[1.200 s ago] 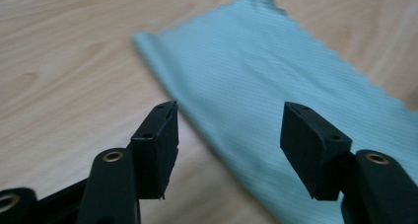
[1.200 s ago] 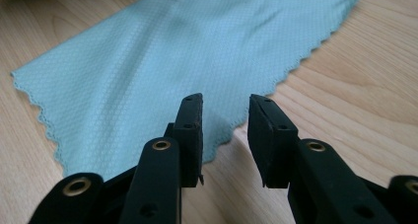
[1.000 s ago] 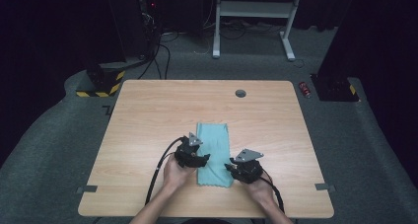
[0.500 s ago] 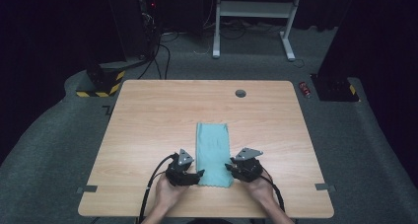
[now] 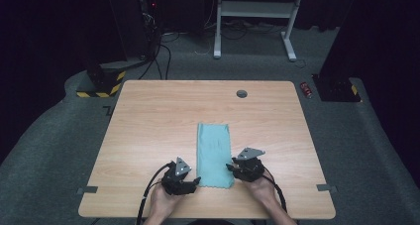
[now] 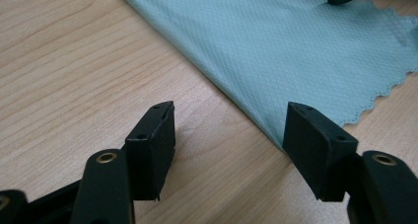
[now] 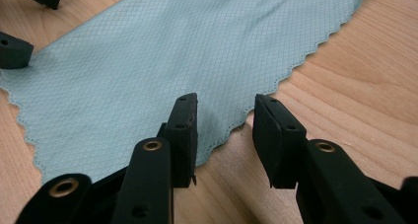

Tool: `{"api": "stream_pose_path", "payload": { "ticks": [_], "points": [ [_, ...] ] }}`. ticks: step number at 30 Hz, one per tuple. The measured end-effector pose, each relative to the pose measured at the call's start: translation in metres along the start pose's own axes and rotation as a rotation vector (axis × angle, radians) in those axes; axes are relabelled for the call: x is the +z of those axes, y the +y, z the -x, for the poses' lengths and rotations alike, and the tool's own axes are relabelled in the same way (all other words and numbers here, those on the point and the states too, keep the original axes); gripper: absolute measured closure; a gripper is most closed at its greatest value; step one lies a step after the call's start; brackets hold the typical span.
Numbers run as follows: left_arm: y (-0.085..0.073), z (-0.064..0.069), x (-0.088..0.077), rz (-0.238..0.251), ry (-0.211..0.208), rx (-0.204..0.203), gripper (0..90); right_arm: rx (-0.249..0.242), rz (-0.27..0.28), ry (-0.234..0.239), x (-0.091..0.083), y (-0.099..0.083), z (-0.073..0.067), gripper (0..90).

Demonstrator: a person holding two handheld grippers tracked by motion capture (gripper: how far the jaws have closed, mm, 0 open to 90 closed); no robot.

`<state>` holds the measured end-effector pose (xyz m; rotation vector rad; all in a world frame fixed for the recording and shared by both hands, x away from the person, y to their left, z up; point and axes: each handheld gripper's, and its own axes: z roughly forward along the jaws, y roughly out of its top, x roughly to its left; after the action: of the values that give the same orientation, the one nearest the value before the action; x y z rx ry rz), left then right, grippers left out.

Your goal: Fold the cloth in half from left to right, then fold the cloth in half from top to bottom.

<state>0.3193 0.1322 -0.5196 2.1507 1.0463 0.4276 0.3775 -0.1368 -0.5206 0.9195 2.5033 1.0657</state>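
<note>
Flanking the cloth's (image 5: 214, 154) near end, we hold both tools low on the tabletop (image 5: 148, 121). Its long axis runs away from us. Left tool (image 6: 224, 130) gapes just off its corner; right tool (image 7: 224, 118), just widening, straddles the scalloped edge, unclamped.

The cloth (image 5: 214, 154) is a pale teal, finely woven, long rectangle with zigzag-cut short ends, and it lies flat and smooth on the near middle part of the table (image 5: 148, 116), its long side pointing away from the person.
</note>
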Motion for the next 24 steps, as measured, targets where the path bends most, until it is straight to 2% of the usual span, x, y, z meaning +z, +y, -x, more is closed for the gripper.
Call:
{"api": "stream_pose_path", "payload": {
  "ticks": [3,7,10,13,18,19,24],
  "points": [
    [-0.001,0.0,-0.001,-0.003,-0.001,0.001,37.0,-0.005,-0.006,0.001,0.0,0.001,0.0,62.0],
    [-0.001,-0.003,-0.002,0.007,-0.025,-0.031,37.2,0.0,-0.014,-0.007,-0.001,0.002,0.001,61.4],
    [-0.001,-0.005,-0.001,0.011,-0.036,-0.04,38.1,0.014,-0.009,-0.006,-0.001,0.001,0.003,61.0],
    [0.0,-0.004,-0.002,0.016,-0.036,-0.047,38.1,0.008,-0.014,-0.003,-0.002,0.001,0.003,61.1],
    [0.008,-0.009,0.0,0.035,-0.051,-0.054,38.6,0.021,-0.005,0.005,-0.004,0.001,0.006,60.5],
    [0.009,-0.011,0.001,0.037,-0.051,-0.042,38.9,0.023,-0.003,0.006,-0.004,0.0,0.006,60.1],
    [0.02,-0.016,0.008,0.068,-0.06,-0.063,39.7,0.01,-0.005,0.012,-0.002,-0.001,0.005,59.1]
  ]
}}
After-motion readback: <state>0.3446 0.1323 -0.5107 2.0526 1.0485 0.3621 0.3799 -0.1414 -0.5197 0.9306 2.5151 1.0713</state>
